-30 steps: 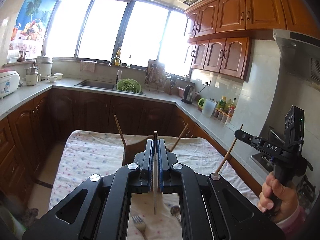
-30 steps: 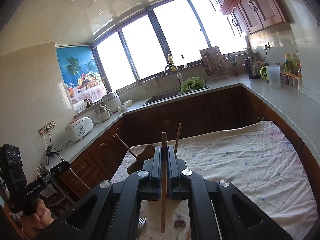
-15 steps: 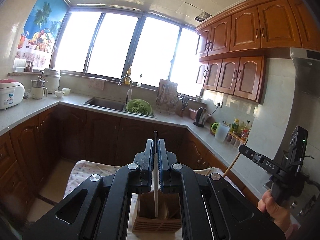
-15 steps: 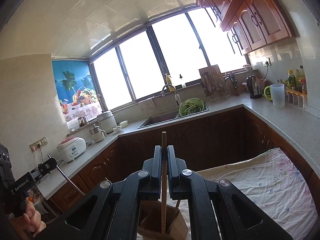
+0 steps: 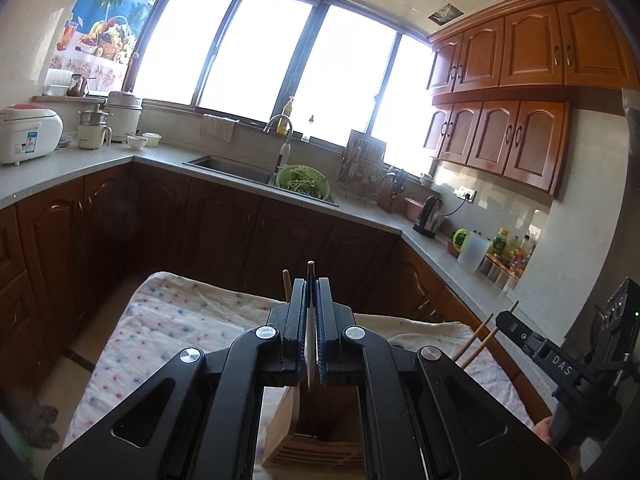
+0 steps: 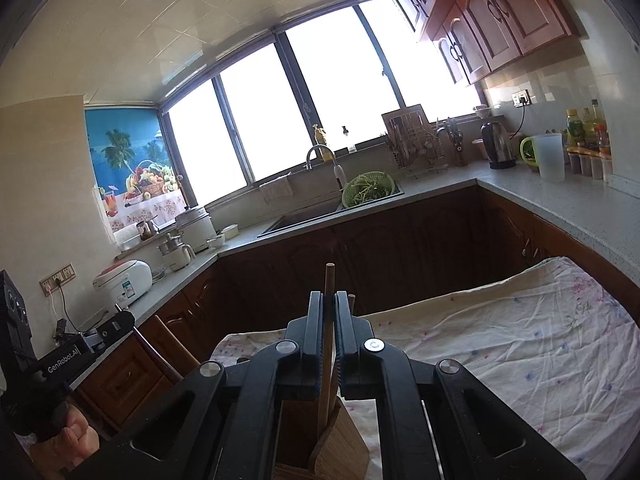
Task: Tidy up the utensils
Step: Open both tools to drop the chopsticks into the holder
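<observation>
My left gripper (image 5: 311,284) is shut on a thin metal utensil (image 5: 310,344) that hangs upright over the wooden utensil holder (image 5: 316,436) on the cloth-covered table (image 5: 168,320). My right gripper (image 6: 329,298) is shut on a wooden chopstick (image 6: 327,356) whose lower end reaches into the same wooden holder (image 6: 340,444). The right gripper also shows in the left wrist view (image 5: 506,320), with two wooden sticks (image 5: 478,342) beside it. The left gripper shows at the left edge of the right wrist view (image 6: 122,318).
Dark wood cabinets and a grey counter (image 5: 80,164) ring the table. A sink with a green colander (image 5: 304,182), a kettle (image 6: 496,148), a rice cooker (image 5: 26,132) and bottles (image 6: 588,128) stand on the counter.
Both grippers have tilted down and lowered, bringing the holder and table closer beneath them. The chopstick's end has gone into the holder. Both stay shut.
</observation>
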Demonstrator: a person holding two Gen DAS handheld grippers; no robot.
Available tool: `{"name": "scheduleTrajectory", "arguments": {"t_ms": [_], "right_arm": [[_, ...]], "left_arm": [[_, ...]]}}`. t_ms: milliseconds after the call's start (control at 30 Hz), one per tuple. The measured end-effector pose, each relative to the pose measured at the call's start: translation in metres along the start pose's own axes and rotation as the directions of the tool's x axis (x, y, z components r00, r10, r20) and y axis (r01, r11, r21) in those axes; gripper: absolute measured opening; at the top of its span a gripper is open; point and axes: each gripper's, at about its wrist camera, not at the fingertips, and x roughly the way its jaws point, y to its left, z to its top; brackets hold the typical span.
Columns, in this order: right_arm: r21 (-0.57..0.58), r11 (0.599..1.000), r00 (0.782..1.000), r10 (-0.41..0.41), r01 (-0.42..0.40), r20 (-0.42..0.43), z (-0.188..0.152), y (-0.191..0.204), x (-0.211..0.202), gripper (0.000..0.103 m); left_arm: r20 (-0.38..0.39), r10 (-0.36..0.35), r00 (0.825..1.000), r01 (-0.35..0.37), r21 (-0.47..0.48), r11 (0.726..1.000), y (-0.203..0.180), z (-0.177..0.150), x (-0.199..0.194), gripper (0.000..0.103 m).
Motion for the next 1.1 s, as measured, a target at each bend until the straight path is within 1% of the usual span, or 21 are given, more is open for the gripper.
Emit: {"name": "scheduleTrajectory", "arguments": {"t_ms": [133, 200, 533, 600, 633, 667, 733, 767, 800, 833, 867, 900, 933, 967, 1000, 1033, 1067, 1100], "right_arm": [[0.016, 1.000, 1.000, -0.001, 0.001, -0.020, -0.010, -0.005, 0.004, 0.005], [0.012, 1.000, 0.999, 0.002, -0.002, -0.034, -0.013, -0.003, 0.007, 0.005], [0.000, 1.000, 0.998, -0.002, 0.002, -0.056, -0.010, -0.001, 0.009, 0.006], [0.001, 1.000, 0.998, -0.004, 0.004, -0.062, -0.010, -0.001, 0.009, 0.006], [0.000, 1.000, 0.998, -0.004, 0.004, -0.067, -0.009, 0.000, 0.010, 0.007], [-0.001, 1.000, 0.997, -0.001, 0.001, -0.072, -0.009, 0.000, 0.010, 0.011], [0.007, 1.000, 0.997, 0.011, -0.011, -0.079, -0.007, 0.000, 0.009, 0.013], [0.010, 1.000, 0.997, 0.020, -0.019, -0.077, -0.006, -0.001, 0.007, 0.023], [0.011, 1.000, 0.997, 0.027, -0.026, -0.072, -0.005, -0.001, 0.004, 0.031], [0.014, 1.000, 0.997, 0.029, -0.028, -0.065, -0.003, -0.001, 0.001, 0.038], [0.020, 0.999, 0.998, 0.036, -0.035, -0.055, -0.002, -0.002, -0.003, 0.050], [0.028, 0.999, 0.998, 0.043, -0.041, -0.045, -0.001, -0.003, -0.007, 0.061], [0.035, 0.998, 0.998, 0.046, -0.045, -0.035, 0.001, -0.004, -0.012, 0.068], [0.044, 0.998, 0.998, 0.049, -0.048, -0.027, 0.002, -0.005, -0.016, 0.083], [0.052, 0.997, 0.998, 0.058, -0.057, -0.018, 0.002, -0.006, -0.020, 0.095], [0.060, 0.996, 0.998, 0.065, -0.064, -0.010, 0.003, -0.007, -0.024, 0.099], [0.063, 0.996, 0.998, 0.066, -0.066, -0.001, 0.003, -0.008, -0.029, 0.101], [0.063, 0.996, 0.998, 0.068, -0.069, 0.006, 0.002, -0.008, -0.033, 0.101]], "left_arm": [[-0.041, 0.017, 0.999, -0.017, -0.003, 1.000, 0.002, -0.016, 0.014, 0.004], [-0.043, 0.022, 0.999, -0.022, -0.003, 1.000, 0.003, -0.020, 0.016, 0.004], [-0.060, 0.036, 0.998, -0.036, 0.001, 0.999, 0.007, -0.017, 0.019, 0.005], [-0.079, 0.043, 0.996, -0.043, 0.001, 0.999, 0.007, -0.016, 0.021, 0.005], [-0.090, 0.043, 0.995, -0.043, -0.001, 0.999, 0.008, -0.016, 0.023, 0.007], [-0.098, 0.043, 0.994, -0.043, -0.006, 0.999, 0.009, -0.015, 0.024, 0.009], [-0.111, 0.046, 0.993, -0.048, -0.015, 0.999, 0.011, -0.015, 0.023, 0.024], [-0.109, 0.052, 0.993, -0.055, -0.018, 0.998, 0.012, -0.015, 0.022, 0.029], [-0.106, 0.058, 0.993, -0.060, -0.021, 0.998, 0.014, -0.015, 0.019, 0.040], [-0.100, 0.061, 0.993, -0.064, -0.024, 0.998, 0.015, -0.014, 0.016, 0.047], [-0.098, 0.067, 0.993, -0.070, -0.027, 0.997, 0.015, -0.014, 0.013, 0.050], [-0.096, 0.072, 0.993, -0.075, -0.029, 0.997, 0.016, -0.014, 0.009, 0.055], [-0.093, 0.075, 0.993, -0.078, -0.031, 0.996, 0.016, -0.014, 0.006, 0.061], [-0.092, 0.083, 0.992, -0.086, -0.031, 0.996, 0.017, -0.014, 0.002, 0.066], [-0.092, 0.089, 0.992, -0.092, -0.030, 0.995, 0.016, -0.014, -0.002, 0.074], [-0.092, 0.092, 0.992, -0.095, -0.028, 0.995, 0.015, -0.015, -0.006, 0.079], [-0.091, 0.093, 0.992, -0.095, -0.028, 0.995, 0.014, -0.016, -0.010, 0.081], [-0.091, 0.094, 0.991, -0.096, -0.028, 0.995, 0.013, -0.018, -0.015, 0.085]]}}
